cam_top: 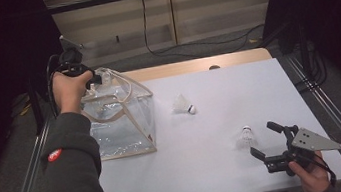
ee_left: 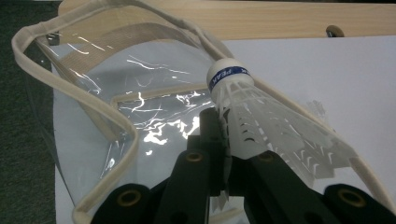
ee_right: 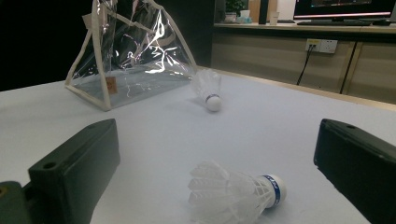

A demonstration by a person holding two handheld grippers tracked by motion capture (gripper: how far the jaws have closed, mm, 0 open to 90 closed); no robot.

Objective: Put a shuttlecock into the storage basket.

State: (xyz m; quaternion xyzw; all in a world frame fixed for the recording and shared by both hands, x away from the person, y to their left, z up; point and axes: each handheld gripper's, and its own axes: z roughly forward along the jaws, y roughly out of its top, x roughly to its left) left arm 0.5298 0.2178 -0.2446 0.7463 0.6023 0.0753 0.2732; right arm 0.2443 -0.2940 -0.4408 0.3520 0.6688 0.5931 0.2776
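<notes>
Hiding the held shuttlecock's (ee_left: 261, 116) skirt end, left gripper's (ee_left: 224, 140) jaws.

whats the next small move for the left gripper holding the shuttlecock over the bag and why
Probably lower the left gripper a little into the clear bag's open mouth, then let go. It is shut on a shuttlecock by its feathers, cork end forward, above the bag's cloth rim. Releasing lower should stop it bouncing out onto the table.
</notes>
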